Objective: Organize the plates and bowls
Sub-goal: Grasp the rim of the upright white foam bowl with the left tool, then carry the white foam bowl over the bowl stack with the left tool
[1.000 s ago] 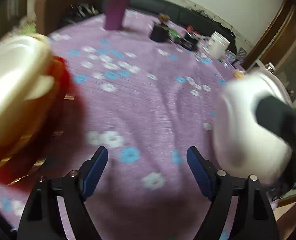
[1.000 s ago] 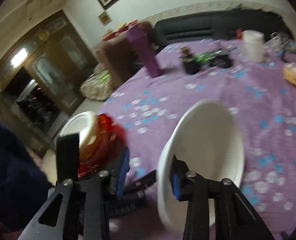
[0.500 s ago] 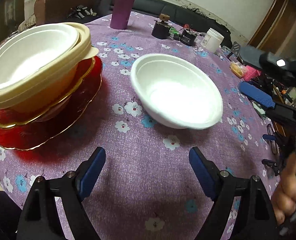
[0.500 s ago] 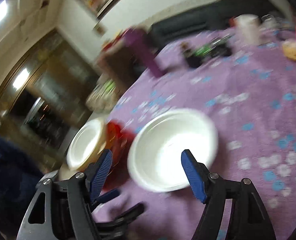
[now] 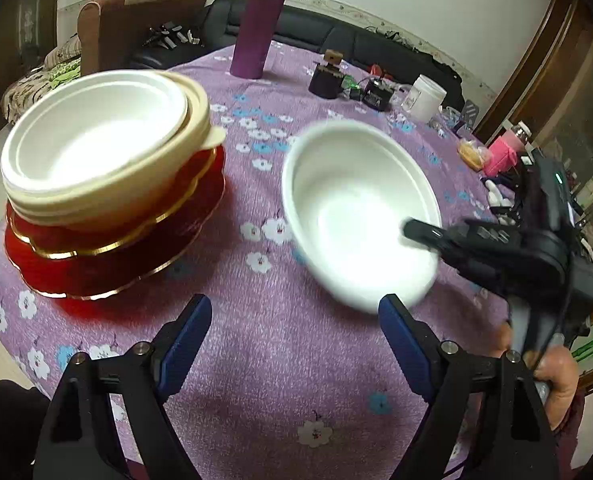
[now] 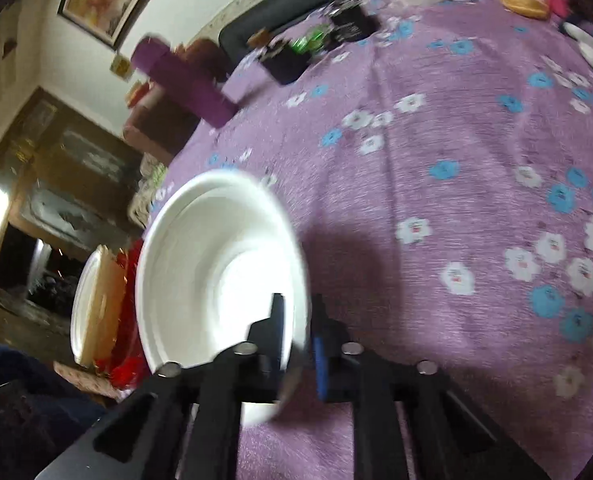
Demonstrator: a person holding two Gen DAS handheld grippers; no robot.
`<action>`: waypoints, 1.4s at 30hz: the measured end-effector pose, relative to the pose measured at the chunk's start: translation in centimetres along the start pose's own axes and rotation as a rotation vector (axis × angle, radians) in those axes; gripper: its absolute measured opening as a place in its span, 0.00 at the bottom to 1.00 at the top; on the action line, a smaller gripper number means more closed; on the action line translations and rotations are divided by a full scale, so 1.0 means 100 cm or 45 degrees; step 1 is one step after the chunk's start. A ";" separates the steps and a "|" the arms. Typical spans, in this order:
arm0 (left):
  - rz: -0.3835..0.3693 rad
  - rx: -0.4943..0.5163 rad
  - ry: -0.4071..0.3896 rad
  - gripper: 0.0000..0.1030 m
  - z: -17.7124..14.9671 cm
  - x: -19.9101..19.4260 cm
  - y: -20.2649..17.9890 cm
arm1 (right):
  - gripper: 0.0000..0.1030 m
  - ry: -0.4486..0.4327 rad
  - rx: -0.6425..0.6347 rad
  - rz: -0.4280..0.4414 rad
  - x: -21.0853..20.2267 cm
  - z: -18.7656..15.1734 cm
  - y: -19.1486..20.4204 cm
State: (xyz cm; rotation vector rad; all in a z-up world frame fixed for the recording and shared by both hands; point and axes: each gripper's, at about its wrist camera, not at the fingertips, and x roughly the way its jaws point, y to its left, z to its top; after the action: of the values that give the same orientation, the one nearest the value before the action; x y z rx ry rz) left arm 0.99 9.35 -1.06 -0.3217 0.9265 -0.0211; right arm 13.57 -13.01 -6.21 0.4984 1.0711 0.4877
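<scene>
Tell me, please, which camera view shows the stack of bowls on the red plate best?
The left wrist view: the stack of bowls on the red plate appears whole, from above. In the right wrist view, the stack is seen edge-on, blurred, partly behind the loose white bowl.

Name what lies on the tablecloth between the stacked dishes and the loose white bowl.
Nothing: in the left wrist view only bare flowered tablecloth separates the stack from the white bowl, whose rim the right gripper pinches.

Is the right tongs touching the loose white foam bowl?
Touching. Right wrist view: the right tongs straddle the white foam bowl rim, pads pressing it.
</scene>
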 end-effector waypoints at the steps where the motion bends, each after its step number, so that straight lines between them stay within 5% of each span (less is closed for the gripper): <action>1: -0.006 0.000 -0.002 0.82 0.002 -0.001 -0.001 | 0.10 -0.012 0.024 0.011 -0.010 0.000 -0.008; 11: -0.012 0.104 0.047 0.82 0.032 0.035 -0.053 | 0.18 -0.080 0.084 -0.124 -0.079 -0.018 -0.055; 13: 0.031 0.129 0.048 0.82 0.038 0.048 -0.061 | 0.64 -0.116 0.080 -0.132 -0.084 -0.019 -0.056; 15: 0.075 0.140 0.069 0.82 0.043 0.062 -0.066 | 0.77 -0.182 0.094 -0.120 -0.091 -0.021 -0.058; 21: 0.100 0.135 0.126 0.85 0.049 0.091 -0.069 | 0.75 -0.231 0.044 -0.131 -0.086 -0.020 -0.052; 23: 0.102 0.133 0.139 0.85 0.048 0.097 -0.072 | 0.66 -0.206 0.028 -0.134 -0.078 -0.021 -0.050; 25: 0.071 0.143 0.167 0.85 0.046 0.104 -0.078 | 0.40 -0.166 0.013 -0.143 -0.067 -0.023 -0.046; 27: 0.066 0.148 0.203 0.83 0.042 0.109 -0.081 | 0.29 -0.142 0.012 -0.148 -0.059 -0.026 -0.046; 28: 0.045 0.147 0.211 0.68 0.041 0.110 -0.082 | 0.24 -0.138 0.021 -0.146 -0.057 -0.028 -0.047; 29: 0.020 0.152 0.222 0.43 0.039 0.111 -0.083 | 0.22 -0.140 0.024 -0.142 -0.056 -0.029 -0.047; 31: -0.010 0.159 0.259 0.17 0.035 0.114 -0.085 | 0.18 -0.152 0.012 -0.135 -0.057 -0.032 -0.046; 42: 0.051 0.169 0.067 0.18 0.018 0.054 -0.081 | 0.15 -0.266 -0.068 -0.068 -0.079 -0.049 -0.021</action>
State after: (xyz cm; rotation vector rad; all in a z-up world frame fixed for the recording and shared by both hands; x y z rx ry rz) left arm 6.63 1.24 -1.94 -0.1802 0.9788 -0.0546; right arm 6.22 -18.67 -3.84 0.4619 0.8666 0.4068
